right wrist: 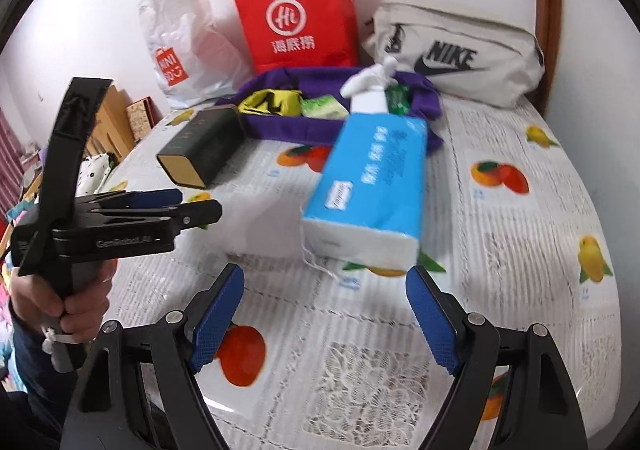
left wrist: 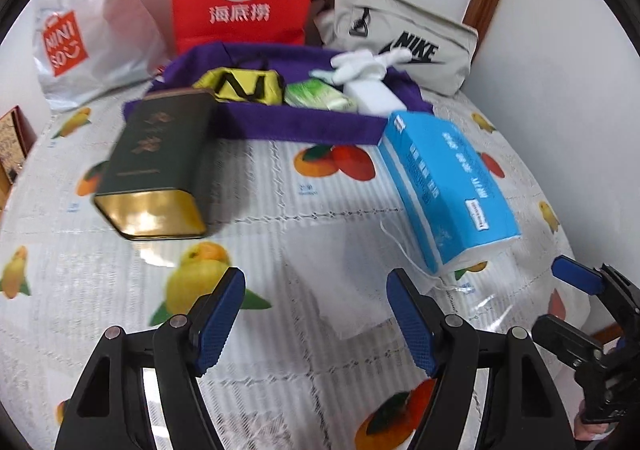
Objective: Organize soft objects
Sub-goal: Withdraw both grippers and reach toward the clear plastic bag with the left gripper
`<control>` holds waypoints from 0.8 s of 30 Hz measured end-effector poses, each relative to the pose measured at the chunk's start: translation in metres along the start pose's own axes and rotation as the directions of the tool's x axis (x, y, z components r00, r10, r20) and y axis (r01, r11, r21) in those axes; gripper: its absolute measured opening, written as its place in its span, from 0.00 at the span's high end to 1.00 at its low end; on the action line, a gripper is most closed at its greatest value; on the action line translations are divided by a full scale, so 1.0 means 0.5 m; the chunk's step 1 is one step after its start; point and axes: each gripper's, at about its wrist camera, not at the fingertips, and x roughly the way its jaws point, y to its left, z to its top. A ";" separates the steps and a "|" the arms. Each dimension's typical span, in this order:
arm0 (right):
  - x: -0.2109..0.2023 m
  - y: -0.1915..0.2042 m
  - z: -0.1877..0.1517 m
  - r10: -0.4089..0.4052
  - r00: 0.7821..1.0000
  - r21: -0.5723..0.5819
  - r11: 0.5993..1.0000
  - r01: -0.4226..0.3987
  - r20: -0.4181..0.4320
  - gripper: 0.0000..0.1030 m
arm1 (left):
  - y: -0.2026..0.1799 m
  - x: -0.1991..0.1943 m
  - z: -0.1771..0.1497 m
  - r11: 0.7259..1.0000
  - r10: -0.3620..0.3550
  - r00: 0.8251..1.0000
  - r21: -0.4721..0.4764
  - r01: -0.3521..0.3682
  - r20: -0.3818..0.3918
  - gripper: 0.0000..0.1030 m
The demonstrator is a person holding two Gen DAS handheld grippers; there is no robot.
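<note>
With a few soft items already seen in the purple bin, the blue tissue pack & face mask are left on the desk, both tongs (left, right) held wide open, empty.

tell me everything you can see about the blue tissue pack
The blue tissue pack is a soft, rectangular brick in glossy blue plastic wrap with white print and a small white label on its side. Its near end shows bare white tissue. It lies flat and unopened-looking on the fruit-print tablecloth, angled, its far end at the purple fabric tray. A thin white string trails by its near corner. Neither set of tongs touches it; both stand open, short of it.
</note>
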 end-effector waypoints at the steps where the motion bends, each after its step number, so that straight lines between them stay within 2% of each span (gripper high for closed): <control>1: 0.004 -0.005 -0.001 -0.002 1.000 0.006 1.000 0.002 -0.005 0.20 | -0.002 0.014 0.000 1.000 -0.001 1.000 -0.002 0.001 -0.006 0.31; 3: 0.015 -0.017 -0.003 0.001 1.000 0.023 1.000 -0.001 -0.017 0.20 | -0.001 0.031 0.001 1.000 -0.006 1.000 -0.005 0.006 -0.019 0.31; 5: 0.022 -0.022 -0.004 0.004 1.000 0.028 1.000 -0.003 -0.023 0.20 | -0.001 0.045 0.001 1.000 -0.019 0.999 -0.006 0.018 -0.034 0.45; 6: 0.026 -0.022 -0.004 0.004 1.000 0.027 1.000 -0.004 -0.024 0.20 | -0.001 0.048 0.001 1.000 -0.029 0.999 -0.007 0.029 -0.034 0.58; 8: 0.033 -0.025 -0.005 0.006 1.000 0.032 0.999 -0.005 -0.029 0.20 | -0.002 0.051 0.003 0.999 -0.043 0.999 -0.002 0.043 -0.032 0.66; 10: 0.041 -0.023 -0.003 0.015 0.999 0.033 0.999 -0.014 -0.035 0.20 | -0.004 0.056 0.005 0.999 -0.029 0.999 0.017 0.030 -0.033 0.80; 12: 0.047 -0.019 -0.004 0.014 0.999 0.029 0.999 -0.012 -0.042 0.20 | 0.000 0.051 0.006 1.000 -0.016 1.000 0.020 0.016 -0.024 0.89; 16: 0.050 -0.010 -0.005 0.021 0.999 0.019 1.000 -0.020 -0.045 0.20 | 0.009 0.018 0.007 0.998 -0.050 0.999 0.027 0.050 0.010 0.92; 19: 0.050 0.001 -0.005 0.027 0.999 0.013 1.000 -0.027 -0.046 0.20 | 0.013 -0.009 0.003 0.998 -0.045 0.998 0.042 0.044 0.034 0.92; 24: 0.048 0.027 -0.003 0.043 0.998 -0.010 0.999 -0.044 -0.042 0.20 | 0.046 -0.065 -0.002 0.996 -0.085 0.993 0.002 0.085 0.086 0.92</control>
